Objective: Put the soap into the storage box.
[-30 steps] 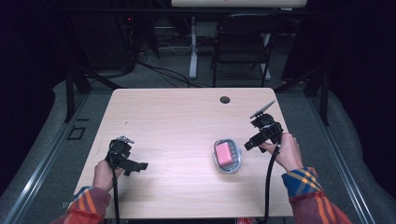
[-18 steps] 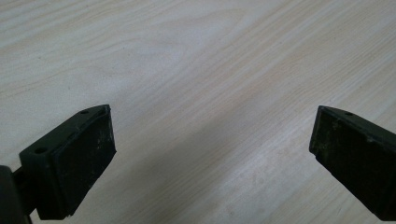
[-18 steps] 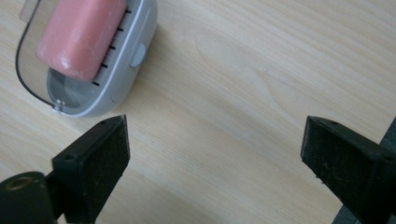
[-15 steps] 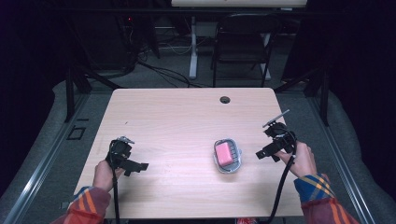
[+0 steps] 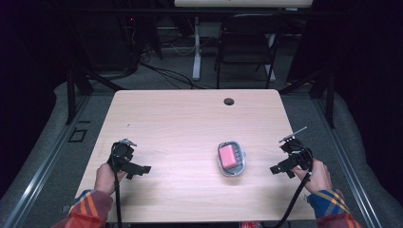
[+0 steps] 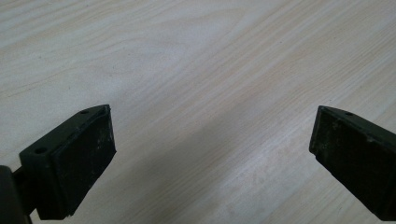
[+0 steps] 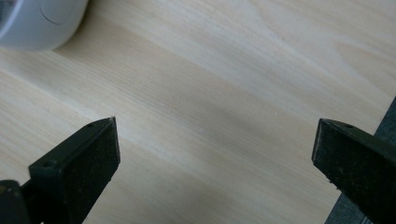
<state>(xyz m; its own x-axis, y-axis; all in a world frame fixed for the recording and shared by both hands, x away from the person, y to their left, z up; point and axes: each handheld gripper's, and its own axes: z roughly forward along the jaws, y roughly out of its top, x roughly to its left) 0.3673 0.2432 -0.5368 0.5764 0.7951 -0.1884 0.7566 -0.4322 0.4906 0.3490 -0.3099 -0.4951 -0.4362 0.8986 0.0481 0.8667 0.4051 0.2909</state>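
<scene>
A pink block [image 5: 229, 154] lies in a small clear-grey dish [image 5: 231, 170] right of the table's middle. My right gripper [image 5: 280, 168] hovers low near the table's right edge, a hand's width right of the dish, pointing toward it. Its jaws have just been opening and stand wide in the right gripper view [image 7: 215, 140], with bare wood between them and the dish's pale rim [image 7: 39, 23] at the top left. My left gripper [image 5: 139, 169] rests near the front left of the table, open, with nothing but wood between its pads [image 6: 84, 154].
The light wood table [image 5: 190, 118] has a round cable hole [image 5: 229, 101] near its far edge. A dark chair [image 5: 247, 42] and cables stand on the floor beyond. The table's right edge [image 7: 387, 121] lies close beside my right gripper.
My right gripper has moved right and toward the front, sinking lower, away from the dish. The left gripper has stayed where it was.
</scene>
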